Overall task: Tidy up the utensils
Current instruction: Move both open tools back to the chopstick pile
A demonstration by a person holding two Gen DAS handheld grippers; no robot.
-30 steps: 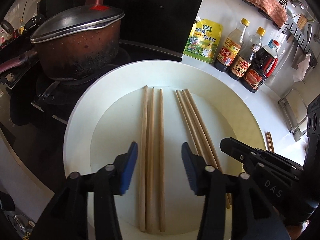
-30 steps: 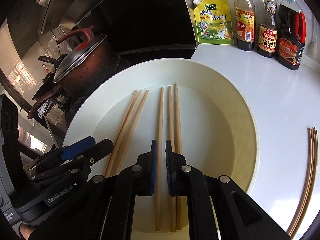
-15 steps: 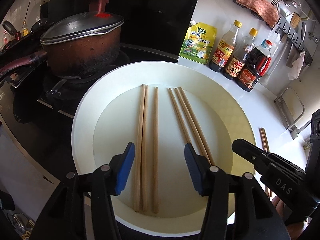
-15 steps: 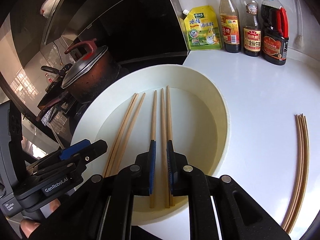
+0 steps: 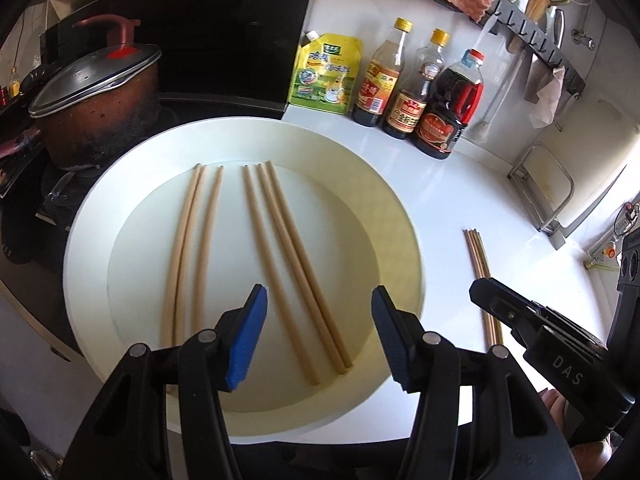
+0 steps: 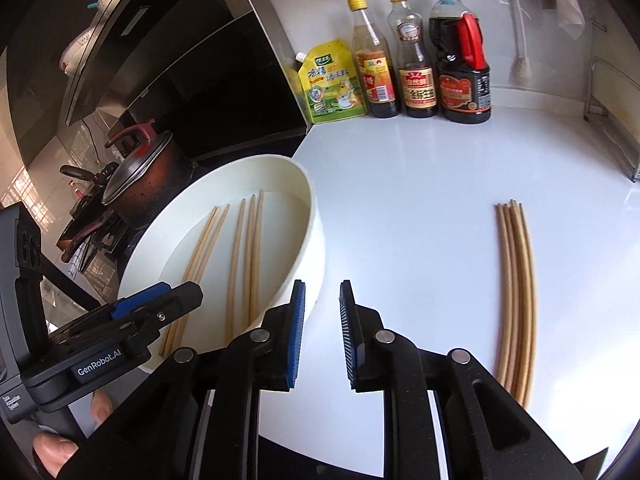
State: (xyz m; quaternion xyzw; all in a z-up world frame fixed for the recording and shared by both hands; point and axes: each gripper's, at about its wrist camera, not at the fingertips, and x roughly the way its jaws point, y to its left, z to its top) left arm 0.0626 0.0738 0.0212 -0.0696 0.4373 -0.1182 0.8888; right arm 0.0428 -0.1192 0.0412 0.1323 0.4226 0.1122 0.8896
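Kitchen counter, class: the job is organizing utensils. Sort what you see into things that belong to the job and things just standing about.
Belongs to the job:
chopsticks in the tray
white round tray
chopstick bundle on the counter

Just standing about:
lidded pot
yellow seasoning pouch
three sauce bottles

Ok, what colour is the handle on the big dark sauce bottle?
Red, on the sauce bottle; clearest in the right wrist view.

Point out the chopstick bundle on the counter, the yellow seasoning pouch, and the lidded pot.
chopstick bundle [image 6: 516,296], right wrist view, mid-length.
yellow seasoning pouch [image 5: 326,76], left wrist view, printed front.
lidded pot [image 5: 100,120], left wrist view, side wall.
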